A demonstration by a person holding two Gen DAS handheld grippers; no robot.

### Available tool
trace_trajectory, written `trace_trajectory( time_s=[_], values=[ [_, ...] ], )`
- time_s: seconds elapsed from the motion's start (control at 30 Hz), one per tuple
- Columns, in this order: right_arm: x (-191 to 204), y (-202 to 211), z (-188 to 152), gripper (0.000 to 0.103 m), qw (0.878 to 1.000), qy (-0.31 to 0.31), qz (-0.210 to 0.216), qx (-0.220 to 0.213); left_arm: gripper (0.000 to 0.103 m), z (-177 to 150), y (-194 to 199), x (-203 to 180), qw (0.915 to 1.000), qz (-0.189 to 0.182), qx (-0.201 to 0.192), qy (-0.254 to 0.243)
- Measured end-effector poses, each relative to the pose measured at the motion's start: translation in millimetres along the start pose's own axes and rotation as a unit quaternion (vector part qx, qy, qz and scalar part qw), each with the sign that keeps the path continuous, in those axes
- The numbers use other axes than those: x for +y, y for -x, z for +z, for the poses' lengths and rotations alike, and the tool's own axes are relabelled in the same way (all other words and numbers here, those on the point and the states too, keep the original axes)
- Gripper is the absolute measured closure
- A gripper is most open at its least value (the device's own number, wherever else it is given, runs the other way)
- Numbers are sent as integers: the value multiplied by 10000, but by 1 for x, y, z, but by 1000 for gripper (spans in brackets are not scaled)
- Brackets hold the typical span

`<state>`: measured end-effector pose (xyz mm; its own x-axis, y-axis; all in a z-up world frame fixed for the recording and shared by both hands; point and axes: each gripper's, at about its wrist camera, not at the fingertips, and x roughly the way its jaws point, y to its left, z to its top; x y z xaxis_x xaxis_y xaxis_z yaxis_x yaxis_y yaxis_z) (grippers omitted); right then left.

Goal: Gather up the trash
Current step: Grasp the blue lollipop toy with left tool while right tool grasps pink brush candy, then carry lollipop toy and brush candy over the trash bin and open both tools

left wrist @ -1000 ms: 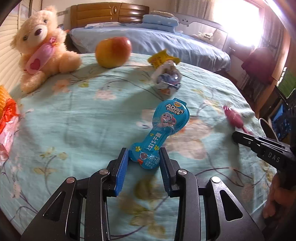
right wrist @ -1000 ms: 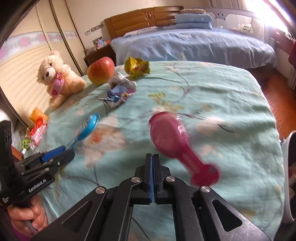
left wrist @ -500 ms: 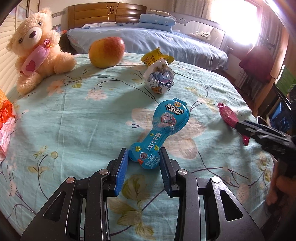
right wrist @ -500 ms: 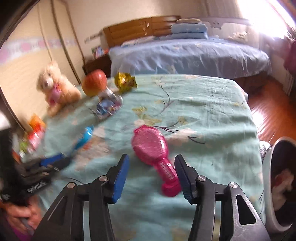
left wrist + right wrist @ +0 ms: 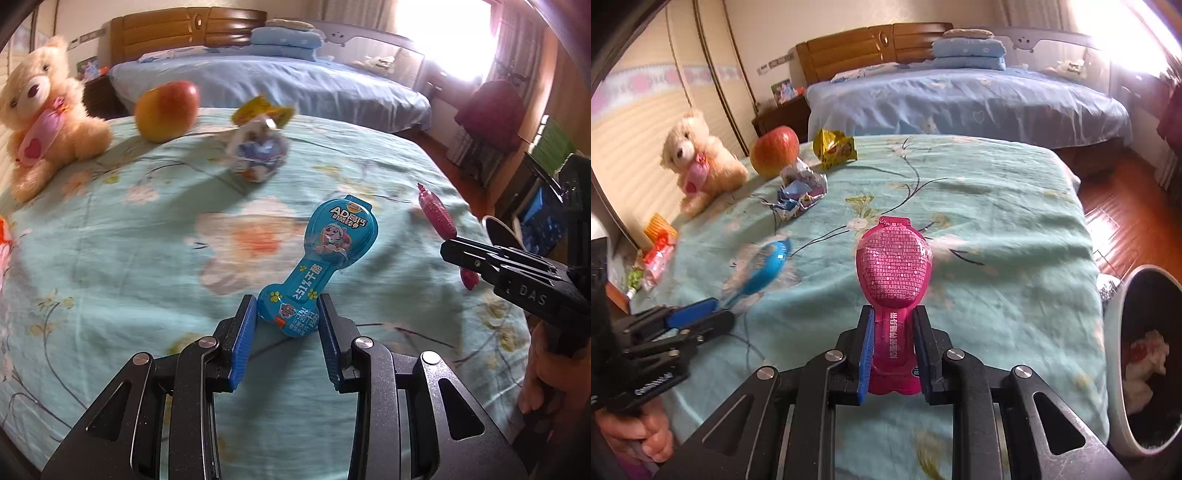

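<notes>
My left gripper (image 5: pixel 286 325) is shut on the narrow end of a blue spoon-shaped snack wrapper (image 5: pixel 325 254), which tilts up off the teal bedspread (image 5: pixel 147 229). My right gripper (image 5: pixel 894 339) is shut on the neck of a pink spoon-shaped wrapper (image 5: pixel 894 269), held above the bed. The pink wrapper (image 5: pixel 437 218) also shows in the left wrist view, and the blue wrapper (image 5: pixel 764 273) in the right wrist view. A crumpled white-and-blue wrapper (image 5: pixel 801 188) and a yellow wrapper (image 5: pixel 833 149) lie further back.
A bin (image 5: pixel 1115 354) with trash inside stands on the floor at the bed's right side. A teddy bear (image 5: pixel 698 162) and an apple (image 5: pixel 774 149) sit at the back left. Orange and red packets (image 5: pixel 657 251) lie at the left edge.
My right gripper opened, moved onto the pink wrapper and closed on its neck, lifting it. My left gripper kept its hold on the blue wrapper and raised it slightly.
</notes>
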<state>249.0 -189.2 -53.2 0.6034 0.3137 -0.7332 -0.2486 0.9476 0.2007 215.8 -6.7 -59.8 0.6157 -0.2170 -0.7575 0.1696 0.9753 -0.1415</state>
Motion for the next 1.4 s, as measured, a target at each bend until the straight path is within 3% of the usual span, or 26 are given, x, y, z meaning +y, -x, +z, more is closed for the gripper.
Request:
trace_trajectory(
  time_s=[0.23,0.73,1.4],
  values=[
    [-23,30,-18,82,9992,-356,-77,-181,71,-2,1,-43,9991,-248,10,-358],
    [-91,86,-54,82,9915,-991,-646,-536,71,2,-2,-135,9911,-651,13,-1158],
    [-156,117,-74,82,9801,-1533,-1051,-702,71,14,-14,-220,9793,-957,17,-1785]
  ],
)
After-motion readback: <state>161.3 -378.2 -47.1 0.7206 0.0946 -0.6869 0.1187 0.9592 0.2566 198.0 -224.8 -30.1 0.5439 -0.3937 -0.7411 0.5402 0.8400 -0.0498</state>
